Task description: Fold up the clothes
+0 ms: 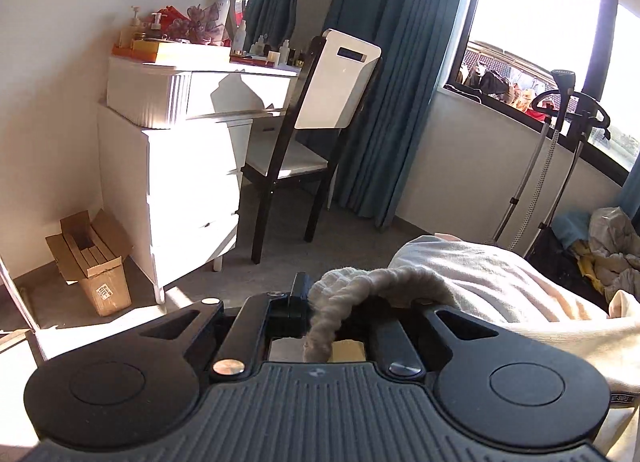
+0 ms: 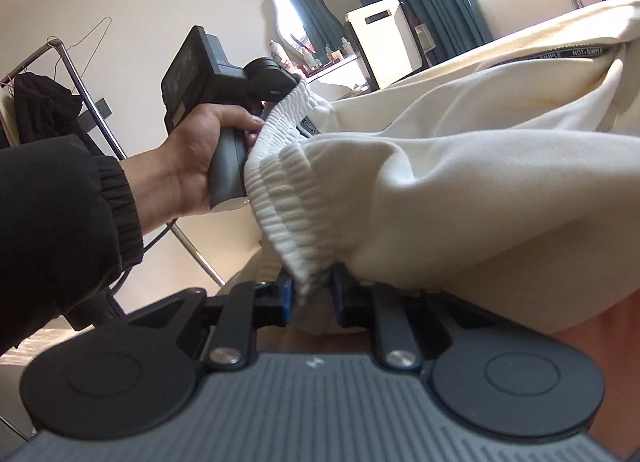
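Cream garment held up by both grippers, folding not yet visibly begun

We found the cream garment (image 2: 460, 165) bunched and creased, hanging between the grippers with no fold in it; all folding seemed left. The left gripper (image 1: 316, 302) had its jaws clamped narrow on the ribbed hem (image 2: 280, 181); the right gripper (image 2: 310, 294) had that hem between its jaws, and we could not tell whether they pressed it

The cream garment (image 2: 460, 165) is soft matt cloth, smooth on its body and ribbed at the hem (image 2: 288, 197). The right gripper (image 2: 311, 294) is matt black plastic with blue pads. At ten o'clock in the left view, the dresser (image 1: 180, 165) looks glossy white beside a rough cardboard box (image 1: 96, 262).
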Demonstrator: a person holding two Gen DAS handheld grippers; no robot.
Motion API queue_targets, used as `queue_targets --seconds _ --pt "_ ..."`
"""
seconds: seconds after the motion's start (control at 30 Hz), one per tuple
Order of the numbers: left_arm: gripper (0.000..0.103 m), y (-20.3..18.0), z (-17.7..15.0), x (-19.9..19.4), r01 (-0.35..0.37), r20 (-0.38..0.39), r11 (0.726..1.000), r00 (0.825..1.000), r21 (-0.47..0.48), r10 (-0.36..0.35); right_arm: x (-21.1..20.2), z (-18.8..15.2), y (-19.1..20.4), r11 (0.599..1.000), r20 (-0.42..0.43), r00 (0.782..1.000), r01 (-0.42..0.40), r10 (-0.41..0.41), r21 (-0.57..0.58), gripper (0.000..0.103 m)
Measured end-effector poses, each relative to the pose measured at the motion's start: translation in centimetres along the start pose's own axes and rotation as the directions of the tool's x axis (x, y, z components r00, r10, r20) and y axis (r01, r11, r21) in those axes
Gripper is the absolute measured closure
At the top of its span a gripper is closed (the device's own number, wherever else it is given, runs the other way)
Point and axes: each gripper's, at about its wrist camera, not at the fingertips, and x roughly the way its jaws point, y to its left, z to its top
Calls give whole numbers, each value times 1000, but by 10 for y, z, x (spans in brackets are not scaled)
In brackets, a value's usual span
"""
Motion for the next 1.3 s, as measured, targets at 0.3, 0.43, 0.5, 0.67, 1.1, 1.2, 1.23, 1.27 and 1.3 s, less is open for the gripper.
queue_targets --seconds 0.3,0.43,0.5,0.67,1.1,1.2,1.23,1.27,1.3 --pt "28 11 1 -44 -58 -7 996 998 63 58 -32 8 4 998 -48 999 -22 20 -62 34" --pt "24 13 0 -98 -71 10 991 997 114 71 -74 6 13 991 -9 999 42 -43 -129 24" --pt "22 7 -6 -128 -72 41 988 997 134 67 -98 5 16 984 22 996 90 -87 -156 24" --pt "21 -25 -34 -206 -7 90 982 996 187 -10 -166 10 11 953 86 973 227 -214 -200 24" --pt "21 -183 -161 -313 317 31 898 939 306 -342 -313 30 -55 824 293 826 540 -481 -170 24" --pt "21 -213 -189 -315 347 4 878 929 328 -369 -336 32 -80 811 328 792 574 -515 -114 24" --pt "21 -221 -198 -314 361 -8 874 925 325 -379 -342 32 -88 810 333 787 577 -520 -99 24" --pt "21 -228 -204 -313 368 -14 873 923 319 -384 -348 31 -96 810 338 781 581 -525 -84 24" --pt "21 -234 -210 -312 376 -19 872 921 313 -389 -353 30 -101 809 346 778 582 -525 -80 24"
